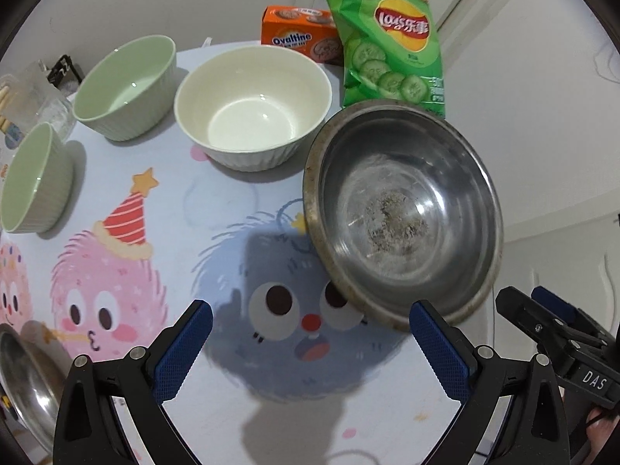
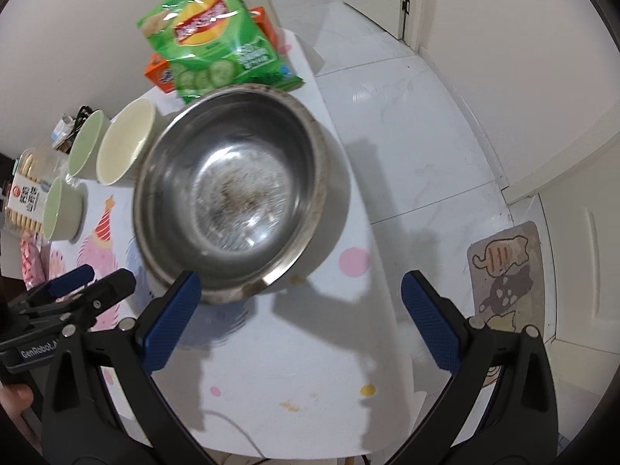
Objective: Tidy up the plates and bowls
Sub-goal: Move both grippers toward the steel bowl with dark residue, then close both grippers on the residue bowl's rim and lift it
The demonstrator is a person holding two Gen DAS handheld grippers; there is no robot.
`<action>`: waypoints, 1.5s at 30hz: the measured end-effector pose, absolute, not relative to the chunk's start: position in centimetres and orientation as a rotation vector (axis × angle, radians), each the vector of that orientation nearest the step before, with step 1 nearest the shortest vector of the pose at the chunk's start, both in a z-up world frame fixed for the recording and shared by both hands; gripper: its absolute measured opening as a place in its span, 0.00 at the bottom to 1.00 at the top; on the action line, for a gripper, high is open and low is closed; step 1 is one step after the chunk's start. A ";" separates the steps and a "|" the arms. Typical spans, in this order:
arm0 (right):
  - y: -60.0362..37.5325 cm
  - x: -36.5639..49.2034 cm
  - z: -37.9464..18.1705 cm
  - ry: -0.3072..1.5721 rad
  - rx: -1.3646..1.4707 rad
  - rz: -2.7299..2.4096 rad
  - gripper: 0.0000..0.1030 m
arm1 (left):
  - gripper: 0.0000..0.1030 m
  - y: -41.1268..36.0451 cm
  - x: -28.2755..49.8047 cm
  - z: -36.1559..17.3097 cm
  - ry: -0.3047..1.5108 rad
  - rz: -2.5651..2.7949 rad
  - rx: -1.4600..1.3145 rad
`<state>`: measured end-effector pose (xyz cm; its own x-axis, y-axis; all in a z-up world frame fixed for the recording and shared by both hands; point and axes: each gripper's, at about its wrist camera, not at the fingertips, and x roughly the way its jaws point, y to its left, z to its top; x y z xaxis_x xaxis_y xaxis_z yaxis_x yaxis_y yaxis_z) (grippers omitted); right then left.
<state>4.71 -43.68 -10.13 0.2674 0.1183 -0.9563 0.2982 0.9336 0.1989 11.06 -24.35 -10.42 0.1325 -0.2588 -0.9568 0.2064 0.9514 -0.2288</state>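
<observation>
Stainless steel bowl (image 1: 403,209), scuffed and stained at the bottom, resting upright near the right edge of the desk (image 1: 217,418), just in front of the green crisp bag (image 1: 383,35) and touching or nearly touching it. Round, so no long axis to line up with; only the rim matters. Right tool (image 2: 296,319) spread wide and gripping nothing, with the left fingertip (image 2: 182,290) right at the near rim of the steel bowl and the right fingertip well off to the side over bare desk. Left tool (image 1: 310,352) also spread wide and empty, with the same bowl ahead and to the right, its right fingertip (image 1: 426,321) close under the near rim. Both near, then, but the right tool probably better placed, the bowl lying almost straight ahead and slightly left. Likely next: a small shift left to straddle the rim wall, one pad inside and one outside. Cream bowl (image 1: 252,104) just beside the steel one toward the far edge, two green bowls (image 1: 128,85) beyond it toward the left edge, apart from each other. Another metal dish (image 1: 27,379) partly visible at the near left corner.
</observation>
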 end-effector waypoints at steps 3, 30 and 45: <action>-44.3 5.5 -11.0 1.318 0.379 -0.127 1.00 | 1.00 -24.9 11.6 -11.1 1.402 -0.323 -0.039; -45.6 8.2 -14.9 1.381 0.418 -0.103 0.42 | 0.25 -26.9 14.9 -15.6 1.463 -0.260 -0.055; -44.2 6.5 -13.1 1.320 0.437 -0.073 0.17 | 0.17 -26.6 13.0 -13.3 1.399 -0.315 -0.022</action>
